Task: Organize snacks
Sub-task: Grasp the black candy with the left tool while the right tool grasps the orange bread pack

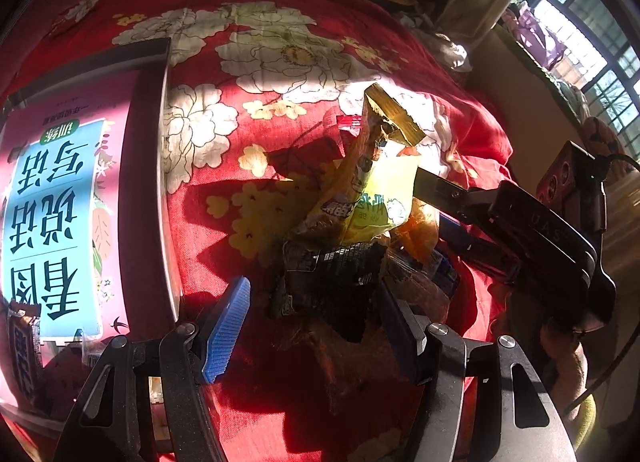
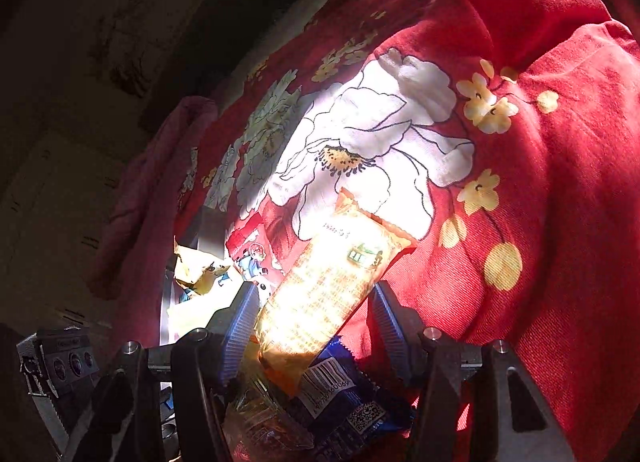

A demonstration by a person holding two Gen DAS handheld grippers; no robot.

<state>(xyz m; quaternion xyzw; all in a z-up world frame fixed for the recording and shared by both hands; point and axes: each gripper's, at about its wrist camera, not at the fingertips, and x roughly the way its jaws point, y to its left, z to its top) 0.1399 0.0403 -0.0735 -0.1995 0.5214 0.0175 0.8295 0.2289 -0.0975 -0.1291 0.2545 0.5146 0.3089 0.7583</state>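
A pile of snack packets lies on a red flowered bedspread [image 1: 304,46]. In the left wrist view my left gripper [image 1: 316,326] is open, its blue pads on either side of a black packet [image 1: 332,278] without gripping it. A yellow-orange packet [image 1: 368,190] stands up behind it. My right gripper [image 1: 440,190] reaches into the pile from the right. In the right wrist view my right gripper [image 2: 316,326] is open around an orange packet [image 2: 332,282], which rests on a blue packet [image 2: 340,402]; the pads stand apart from it. A red packet [image 2: 252,250] and a yellow one [image 2: 200,266] lie to the left.
A flat box with a pink and blue printed lid [image 1: 80,214] lies at the left of the bedspread, a dark packet [image 1: 24,346] on its near end. A window [image 1: 592,46] and curtain are at the far right. The bedspread bunches up at the right [image 2: 560,142].
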